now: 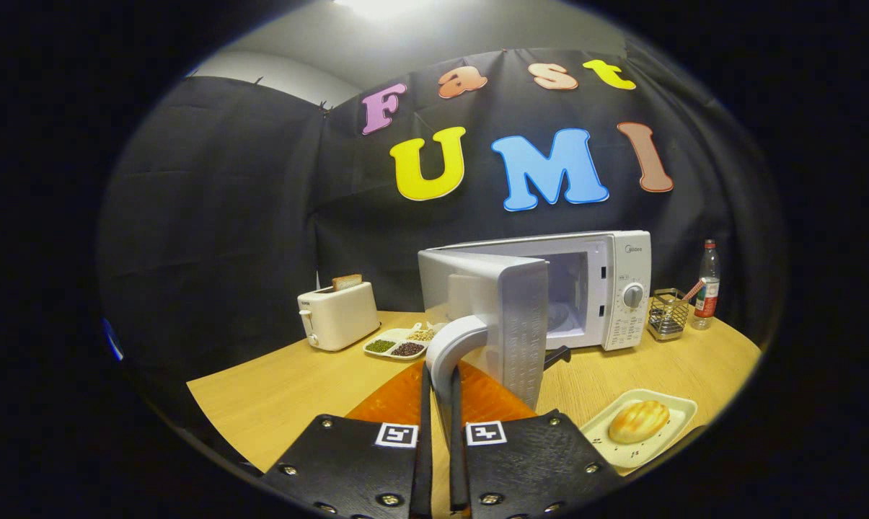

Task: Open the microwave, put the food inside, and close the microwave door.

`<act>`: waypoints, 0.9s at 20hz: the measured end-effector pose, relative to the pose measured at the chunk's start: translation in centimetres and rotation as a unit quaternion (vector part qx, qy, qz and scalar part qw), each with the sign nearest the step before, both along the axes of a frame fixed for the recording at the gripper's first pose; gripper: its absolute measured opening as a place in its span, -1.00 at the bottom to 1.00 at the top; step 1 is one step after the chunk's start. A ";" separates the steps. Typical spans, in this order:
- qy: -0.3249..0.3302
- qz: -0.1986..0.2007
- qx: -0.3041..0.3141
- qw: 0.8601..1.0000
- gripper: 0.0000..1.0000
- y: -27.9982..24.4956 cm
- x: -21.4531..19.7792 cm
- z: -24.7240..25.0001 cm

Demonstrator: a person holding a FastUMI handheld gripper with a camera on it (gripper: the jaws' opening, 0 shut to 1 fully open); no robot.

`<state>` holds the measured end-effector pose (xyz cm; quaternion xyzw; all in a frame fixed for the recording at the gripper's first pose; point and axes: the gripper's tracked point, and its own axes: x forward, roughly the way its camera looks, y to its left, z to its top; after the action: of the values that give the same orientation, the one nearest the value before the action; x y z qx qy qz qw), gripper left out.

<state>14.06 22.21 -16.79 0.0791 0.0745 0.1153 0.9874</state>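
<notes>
I see a toaster (337, 314) holding a bread slice (347, 281), then a divided dish (399, 344) of beans. My gripper (440, 404) is clenched on the microwave (549, 295) door handle (452, 346), door open. A bun (638, 421) sits on its tray (676, 411) beside my fingers.

**Layout relative to the microwave**

The microwave (607, 288) stands on the table (275, 393), door (503, 317) swung open toward the gripper (440, 404), whose closed fingers grip the door handle (452, 346). Left: divided dish (402, 344), then toaster (337, 313). Right: wire rack (667, 314), then bottle (707, 285). In front, right: tray (668, 432) holding bread (638, 421).
</notes>
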 end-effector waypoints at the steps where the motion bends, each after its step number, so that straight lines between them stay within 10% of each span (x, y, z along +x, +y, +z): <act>1: -0.007 -0.014 -0.006 1.000 -0.80 1.4 -0.4 0.2; 13: -0.028 -0.158 -0.036 0.986 -0.81 13.3 -1.1 0.7; 18: -0.039 -0.137 -0.045 0.989 -0.68 15.4 -1.8 0.8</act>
<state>12.23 37.62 -16.04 0.0393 0.0295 -0.0212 0.9986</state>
